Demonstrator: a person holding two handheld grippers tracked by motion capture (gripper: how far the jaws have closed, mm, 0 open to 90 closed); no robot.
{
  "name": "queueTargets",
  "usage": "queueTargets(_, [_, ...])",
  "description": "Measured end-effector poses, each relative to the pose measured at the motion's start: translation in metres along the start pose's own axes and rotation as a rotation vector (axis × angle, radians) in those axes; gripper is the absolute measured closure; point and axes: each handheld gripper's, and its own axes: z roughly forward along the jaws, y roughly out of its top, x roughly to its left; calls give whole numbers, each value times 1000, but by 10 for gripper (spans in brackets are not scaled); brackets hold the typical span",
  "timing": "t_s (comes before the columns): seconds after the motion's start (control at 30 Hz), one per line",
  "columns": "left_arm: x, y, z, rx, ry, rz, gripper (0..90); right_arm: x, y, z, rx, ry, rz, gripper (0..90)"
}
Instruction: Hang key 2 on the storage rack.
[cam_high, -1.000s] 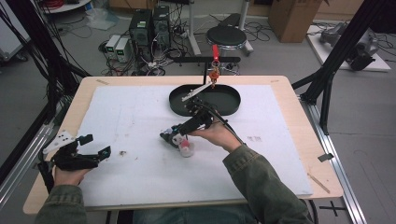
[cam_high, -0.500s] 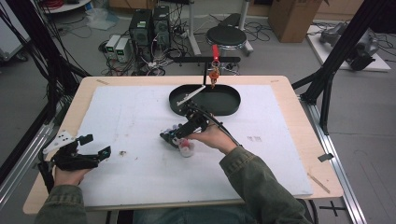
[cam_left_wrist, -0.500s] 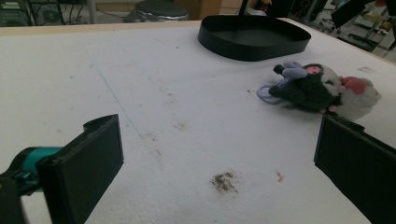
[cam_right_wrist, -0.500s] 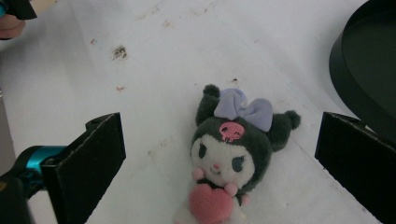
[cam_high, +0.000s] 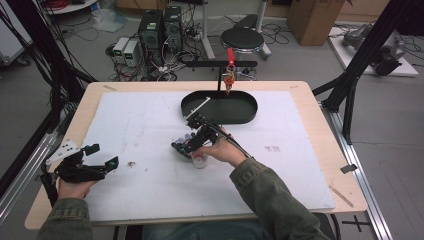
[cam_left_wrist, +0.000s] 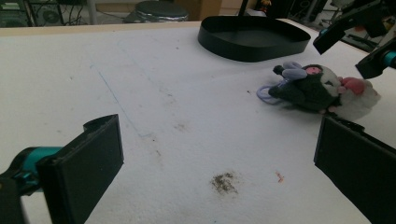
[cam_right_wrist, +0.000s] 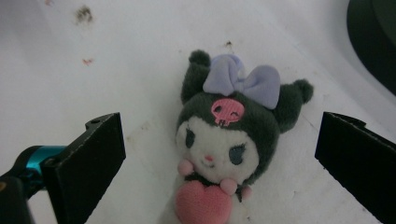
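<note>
Near the counter's (cam_high: 300, 165) centre, the plush toy (cam_right_wrist: 224, 140) lay face up on the white mat, just short of the black tray (cam_high: 220, 106). Right tongs (cam_right_wrist: 219, 154) hovered over it, jaws wide. Left tongs (cam_high: 102, 156) rested well apart, jaws wide.

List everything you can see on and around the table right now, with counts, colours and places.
plush toy: one, dark grey and white with a lilac bow and a pink heart, lying on the mat at mid-table, between the open jaws of the right hand-held gripper.
tray: one, black, oval, at the far middle of the table.
stand: one, black, behind the tray, with a red item hanging from it.
mat: one, white, stained, covering the table.
table: one, light wood.
stool: one, black, on the floor beyond.
left hand-held gripper: one, black, open, near-left corner.
right hand-held gripper: one, black, open, over the plush toy.
</note>
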Motion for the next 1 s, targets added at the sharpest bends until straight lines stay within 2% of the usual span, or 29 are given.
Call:
queueTargets(0.13, [0, 0, 0, 0, -1, 2, 18, -1, -1, 10, 45, -13, -5, 5])
queueTargets(0.23, [0, 0, 0, -2, -1, 0, 18, -3, -2, 17, 75, -16, 10, 5])
queueTargets(0.77, [0, 0, -1, -5, 2, 1, 18, -2, -4, 37, 169, -49, 25, 6])
queueTargets(0.9, [1, 0, -1, -5, 1, 1, 18, -1, -5, 40, 190, -61, 6, 7])
queueTargets(1.0, [1, 0, -1, -5, 2, 1, 18, -1, -5, 41, 204, -72, 10, 25])
